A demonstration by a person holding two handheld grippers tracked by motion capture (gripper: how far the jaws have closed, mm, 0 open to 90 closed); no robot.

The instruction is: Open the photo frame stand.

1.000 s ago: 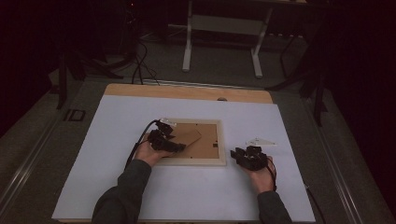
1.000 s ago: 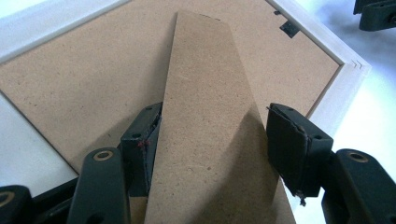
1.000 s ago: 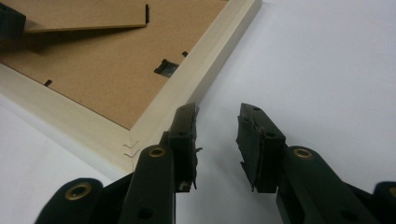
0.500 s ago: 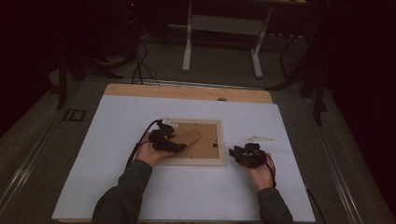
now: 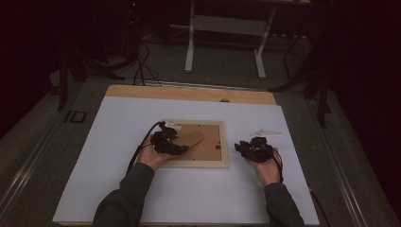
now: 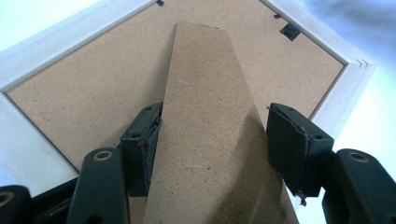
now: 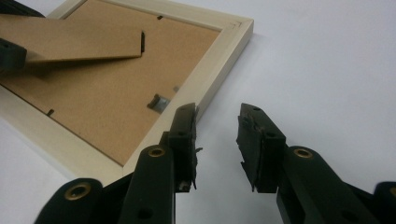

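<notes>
A picture frame [image 5: 196,144] lies face down on the white worktop [image 5: 118,189], so its brown back board shows. The left gripper [image 5: 182,149] rests over the left part of the frame. In the left gripper view its jaws stand on either side of the brown stand flap [image 6: 210,126], the leg that props the frame up. The left jaw touches the flap's edge, but the right jaw is a little way off, so the jaws are spread and not pinching it yet. The flap looks lifted a bit off the back board, with a dark shadow under it. The right gripper [image 5: 247,150] is on the other side, just beside the right edge of the frame. Its jaws are half spread with nothing between them, just bare worktop. A small clear scrap [image 5: 265,133] lies near it, farther from the person. Compared with a second ago, the left hand has stayed where it was, and the frame has not moved. The right gripper has come up a little and sits a bit closer to the frame's edge. That likely means the right hand is getting ready to help, maybe to hold the frame down while the left one works the flap.
</notes>
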